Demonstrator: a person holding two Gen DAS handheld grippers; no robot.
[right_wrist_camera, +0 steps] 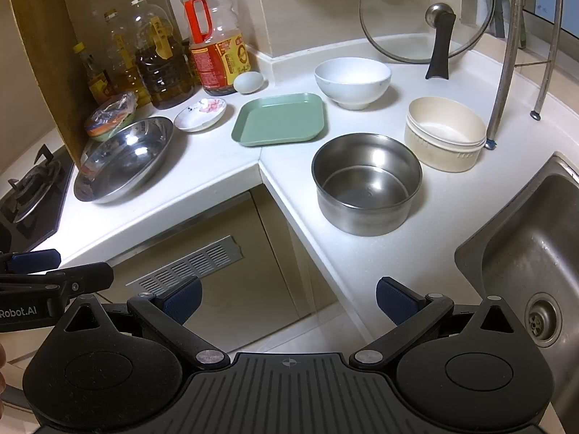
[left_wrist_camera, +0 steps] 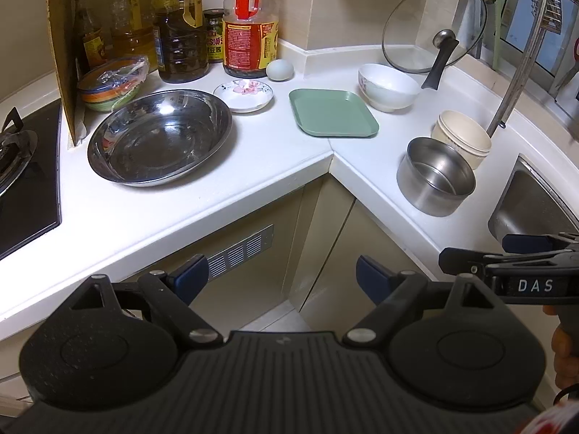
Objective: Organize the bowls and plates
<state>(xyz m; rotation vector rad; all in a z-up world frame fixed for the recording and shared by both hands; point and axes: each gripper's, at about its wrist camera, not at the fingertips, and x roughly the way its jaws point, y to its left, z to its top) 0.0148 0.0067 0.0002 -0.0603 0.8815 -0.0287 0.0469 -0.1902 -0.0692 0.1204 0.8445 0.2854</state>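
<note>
On the white corner counter (left_wrist_camera: 275, 152) stand a wide steel plate (left_wrist_camera: 159, 136), a small flowered dish (left_wrist_camera: 243, 95), a green square plate (left_wrist_camera: 333, 112), a white bowl (left_wrist_camera: 388, 86), a cream bowl (left_wrist_camera: 461, 137) and a deep steel bowl (left_wrist_camera: 436, 177). The right wrist view shows them too: steel plate (right_wrist_camera: 125, 159), flowered dish (right_wrist_camera: 200, 114), green plate (right_wrist_camera: 278, 119), white bowl (right_wrist_camera: 353, 81), cream bowl (right_wrist_camera: 445, 132), steel bowl (right_wrist_camera: 366, 182). My left gripper (left_wrist_camera: 280, 276) is open and empty, in front of the counter edge. My right gripper (right_wrist_camera: 287, 298) is open and empty, near the steel bowl.
Oil and sauce bottles (left_wrist_camera: 181, 25), an egg (left_wrist_camera: 279, 69) and a wrapped striped bowl (left_wrist_camera: 110, 85) stand at the back left. A glass lid (left_wrist_camera: 434, 29) leans on the wall. A gas stove (left_wrist_camera: 21, 181) is left, a sink (right_wrist_camera: 524, 253) and tap (right_wrist_camera: 506, 54) right.
</note>
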